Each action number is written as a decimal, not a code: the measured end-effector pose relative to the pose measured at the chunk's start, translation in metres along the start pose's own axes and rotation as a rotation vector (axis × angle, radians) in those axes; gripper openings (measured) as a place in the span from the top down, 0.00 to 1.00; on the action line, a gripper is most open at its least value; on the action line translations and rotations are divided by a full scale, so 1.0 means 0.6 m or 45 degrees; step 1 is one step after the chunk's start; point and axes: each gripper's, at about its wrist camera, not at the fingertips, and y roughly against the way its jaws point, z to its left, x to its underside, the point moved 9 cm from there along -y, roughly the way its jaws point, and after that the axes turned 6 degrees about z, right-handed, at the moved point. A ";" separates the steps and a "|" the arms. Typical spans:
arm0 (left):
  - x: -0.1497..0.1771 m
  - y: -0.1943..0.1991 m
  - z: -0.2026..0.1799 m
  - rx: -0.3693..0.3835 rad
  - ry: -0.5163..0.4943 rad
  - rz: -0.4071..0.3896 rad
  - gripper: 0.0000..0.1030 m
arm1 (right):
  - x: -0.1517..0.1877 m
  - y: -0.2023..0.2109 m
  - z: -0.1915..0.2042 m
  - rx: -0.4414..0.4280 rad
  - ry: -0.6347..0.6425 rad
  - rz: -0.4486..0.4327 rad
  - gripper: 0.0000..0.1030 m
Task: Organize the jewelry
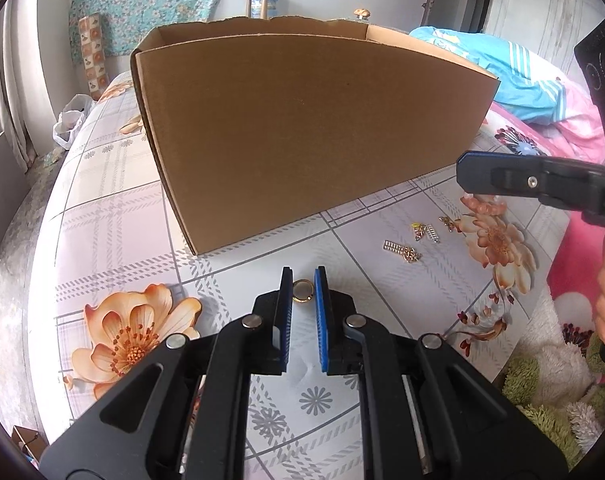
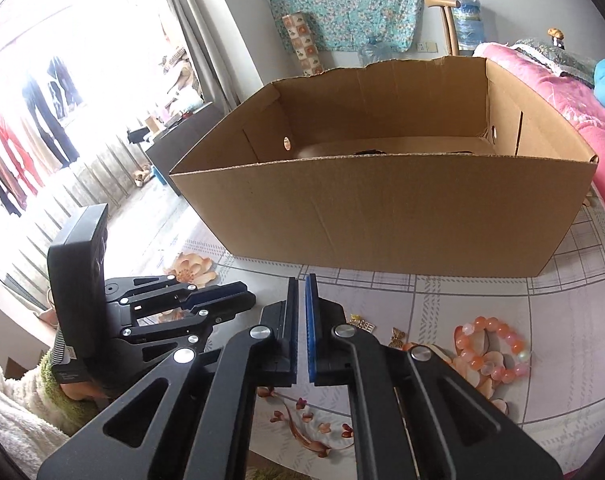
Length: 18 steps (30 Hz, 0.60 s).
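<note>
In the left wrist view my left gripper point(image 1: 303, 276) is low over the table, jaws a little apart, with a gold ring point(image 1: 303, 291) lying between the fingertips, not clamped. Gold earrings point(image 1: 402, 251) and small charms point(image 1: 425, 232) lie to its right. A big open cardboard box point(image 1: 302, 136) stands behind. My right gripper point(image 2: 301, 284) is almost shut with nothing between its pads; it shows side-on in the left wrist view point(image 1: 468, 172). An orange bead bracelet point(image 2: 490, 350) and a butterfly charm point(image 2: 397, 336) lie to its right. The left gripper point(image 2: 222, 300) shows at the left.
The table has a floral cloth point(image 1: 114, 216). The box point(image 2: 382, 216) fills the back of it. A pink quilt point(image 2: 562, 104) and blue cloth point(image 1: 502, 68) lie on a bed at the right. A fluffy sleeve point(image 2: 18, 400) is at lower left.
</note>
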 end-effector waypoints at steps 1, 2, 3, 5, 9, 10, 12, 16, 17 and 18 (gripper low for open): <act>0.000 0.000 0.000 -0.001 0.000 -0.002 0.91 | 0.002 -0.004 0.002 -0.008 -0.001 0.020 0.95; 0.000 0.000 -0.001 0.001 0.000 -0.001 0.91 | 0.005 -0.007 0.003 -0.019 0.000 0.043 0.91; 0.000 0.000 -0.002 0.000 -0.001 -0.001 0.91 | 0.011 -0.014 0.004 -0.014 0.008 0.069 0.77; -0.001 -0.001 -0.003 -0.002 -0.003 0.000 0.91 | -0.001 -0.036 0.012 0.025 0.042 0.116 0.61; 0.002 0.001 -0.004 0.000 0.000 -0.002 0.91 | 0.015 -0.064 0.023 0.125 0.144 0.187 0.62; 0.002 0.001 -0.004 0.000 0.000 -0.004 0.91 | 0.018 -0.072 0.022 0.155 0.163 0.205 0.63; 0.002 0.001 -0.004 0.001 0.001 -0.002 0.91 | 0.023 -0.084 0.020 0.198 0.202 0.239 0.74; 0.003 0.002 -0.004 0.005 0.002 -0.010 0.91 | 0.033 -0.095 0.023 0.263 0.275 0.297 0.94; 0.003 0.002 -0.004 0.008 0.004 -0.012 0.91 | 0.035 -0.095 0.025 0.263 0.277 0.311 0.94; 0.003 0.002 -0.004 0.009 0.005 -0.013 0.91 | 0.035 -0.094 0.024 0.270 0.272 0.321 0.95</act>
